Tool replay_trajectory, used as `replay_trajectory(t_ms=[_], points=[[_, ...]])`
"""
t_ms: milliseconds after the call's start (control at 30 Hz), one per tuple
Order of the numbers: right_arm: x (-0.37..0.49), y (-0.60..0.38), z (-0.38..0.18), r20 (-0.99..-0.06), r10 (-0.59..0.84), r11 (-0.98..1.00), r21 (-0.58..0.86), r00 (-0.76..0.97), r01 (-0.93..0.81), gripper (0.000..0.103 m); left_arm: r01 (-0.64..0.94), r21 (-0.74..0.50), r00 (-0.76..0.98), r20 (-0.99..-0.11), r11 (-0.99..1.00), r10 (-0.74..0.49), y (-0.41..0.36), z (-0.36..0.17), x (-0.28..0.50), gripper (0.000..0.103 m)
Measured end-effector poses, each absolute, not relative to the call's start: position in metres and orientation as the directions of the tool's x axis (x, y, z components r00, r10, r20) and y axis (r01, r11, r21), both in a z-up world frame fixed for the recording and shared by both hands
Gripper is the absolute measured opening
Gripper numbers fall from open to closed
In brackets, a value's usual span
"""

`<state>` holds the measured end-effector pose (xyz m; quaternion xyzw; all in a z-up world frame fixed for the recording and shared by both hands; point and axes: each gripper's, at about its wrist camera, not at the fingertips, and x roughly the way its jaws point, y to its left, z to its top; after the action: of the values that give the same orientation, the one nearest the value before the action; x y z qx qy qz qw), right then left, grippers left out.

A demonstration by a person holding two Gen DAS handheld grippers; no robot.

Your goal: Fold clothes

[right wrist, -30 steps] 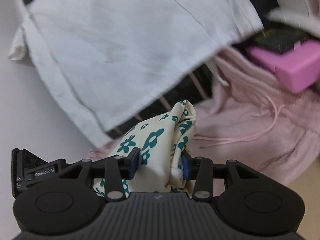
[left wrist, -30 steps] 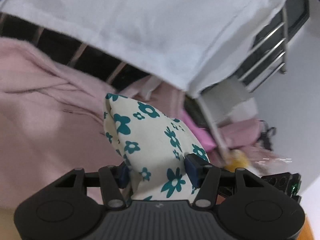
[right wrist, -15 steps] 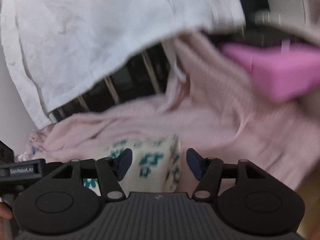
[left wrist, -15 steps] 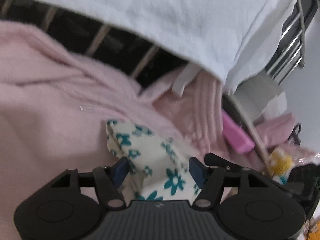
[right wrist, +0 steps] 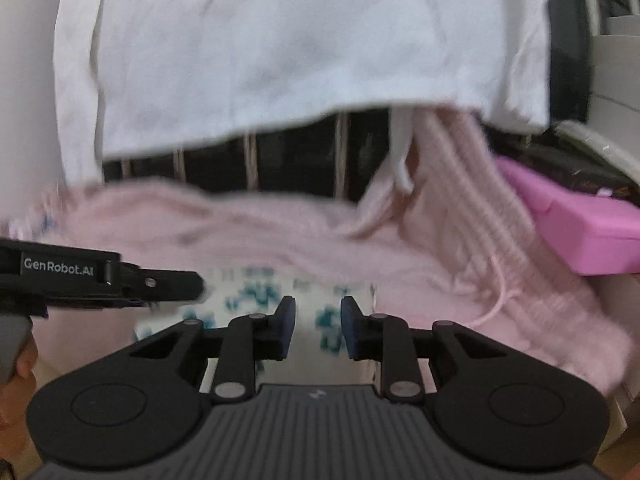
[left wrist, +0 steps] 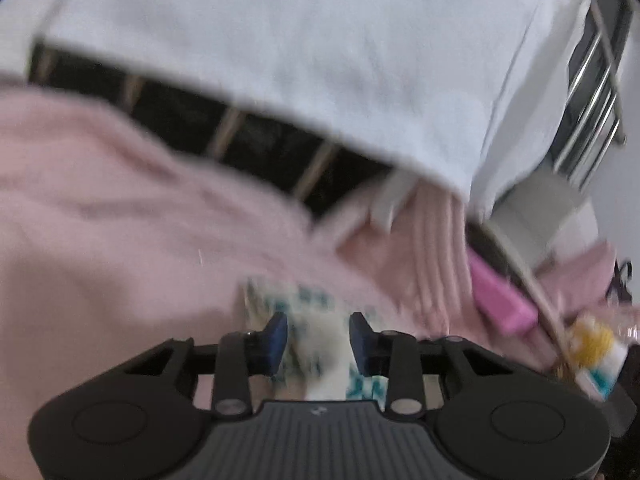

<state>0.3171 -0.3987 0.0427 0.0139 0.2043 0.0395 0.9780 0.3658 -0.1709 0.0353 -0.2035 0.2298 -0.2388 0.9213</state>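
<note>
A cream cloth with teal flowers (left wrist: 316, 320) lies on a pink garment (left wrist: 100, 240). My left gripper (left wrist: 318, 336) is low over it, jaws part open, with cloth lying between the blue pads (left wrist: 276, 334); the view is blurred. In the right wrist view the same floral cloth (right wrist: 256, 296) lies flat on the pink garment (right wrist: 280, 232). My right gripper (right wrist: 318, 326) hovers over its edge with jaws part open and nothing clamped. The left gripper's side (right wrist: 100, 276) shows at the left of that view.
A white garment (right wrist: 300, 40) hangs over a dark slatted frame (right wrist: 296, 156) behind the pile. A pink box (right wrist: 580, 224) sits to the right. A metal rack (left wrist: 592, 92) and a yellow item (left wrist: 592, 340) are at the right in the left wrist view.
Both grippers held the floral cloth bunched up a second ago. They lowered it onto the pink garment and their jaws opened; the cloth now lies flat.
</note>
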Motion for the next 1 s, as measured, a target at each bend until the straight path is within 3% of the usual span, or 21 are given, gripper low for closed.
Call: replay_trajectory(t_ms=[67,100,167,267,467,633,700,733,767,800,867,933,1000], points=[[0.322,-0.399,0.038,-0.418,0.068,0.998,0.038,0.906,-0.057,0.025,0.389,-0.454,0.787,-0.289,0.801,-0.546,-0.176,0.041,0.358,0.029],[0.324,-0.399,0.033,-0.428,0.067,0.998,0.032,0.901,-0.059,0.025,0.406,-0.437,0.772,-0.306,0.802,-0.558,-0.183,0.041,0.357,0.029],[0.327,-0.399,0.019,-0.446,0.071,0.997,0.018,0.892,-0.070,0.026,0.420,-0.398,0.745,-0.363,0.816,-0.560,-0.196,0.035,0.359,0.018],[0.325,-0.401,0.024,-0.437,0.074,0.997,0.038,0.897,-0.063,0.026,0.401,-0.333,0.741,-0.430,0.853,-0.516,-0.209,0.022,0.361,0.017],[0.327,-0.396,0.019,-0.444,0.052,0.999,0.011,0.895,-0.053,0.027,0.392,-0.368,0.716,-0.453,0.843,-0.531,-0.203,0.026,0.365,0.018],[0.280,-0.379,0.080,-0.337,0.066,0.998,0.016,0.939,-0.064,0.027,0.397,-0.428,0.692,-0.442,0.812,-0.571,-0.184,0.063,0.335,0.019],[0.249,-0.363,0.106,-0.317,0.084,0.996,0.001,0.945,-0.088,0.032,0.410,-0.366,0.702,-0.458,0.836,-0.545,-0.168,0.090,0.297,0.024],[0.232,-0.353,0.113,-0.326,0.089,0.995,-0.006,0.941,-0.096,0.037,0.389,-0.336,0.709,-0.486,0.858,-0.512,-0.155,0.098,0.274,0.036],[0.214,-0.343,0.119,-0.339,0.094,0.995,-0.010,0.936,-0.104,0.050,0.363,-0.307,0.712,-0.518,0.880,-0.474,-0.140,0.106,0.252,0.052],[0.196,-0.333,0.120,-0.353,0.110,0.993,-0.008,0.929,-0.121,0.055,0.336,-0.276,0.714,-0.548,0.900,-0.435,-0.126,0.113,0.230,0.056],[0.157,-0.313,0.118,-0.382,0.149,0.987,0.002,0.912,-0.161,0.056,0.307,-0.218,0.740,-0.558,0.926,-0.377,-0.093,0.112,0.181,0.063],[0.121,-0.296,0.108,-0.420,0.183,0.981,0.024,0.889,-0.190,0.061,0.275,-0.161,0.765,-0.560,0.948,-0.318,-0.060,0.100,0.133,0.077],[0.093,-0.281,0.090,-0.481,0.193,0.981,0.082,0.855,-0.175,0.075,0.248,-0.138,0.768,-0.575,0.959,-0.281,-0.033,0.077,0.096,0.079]])
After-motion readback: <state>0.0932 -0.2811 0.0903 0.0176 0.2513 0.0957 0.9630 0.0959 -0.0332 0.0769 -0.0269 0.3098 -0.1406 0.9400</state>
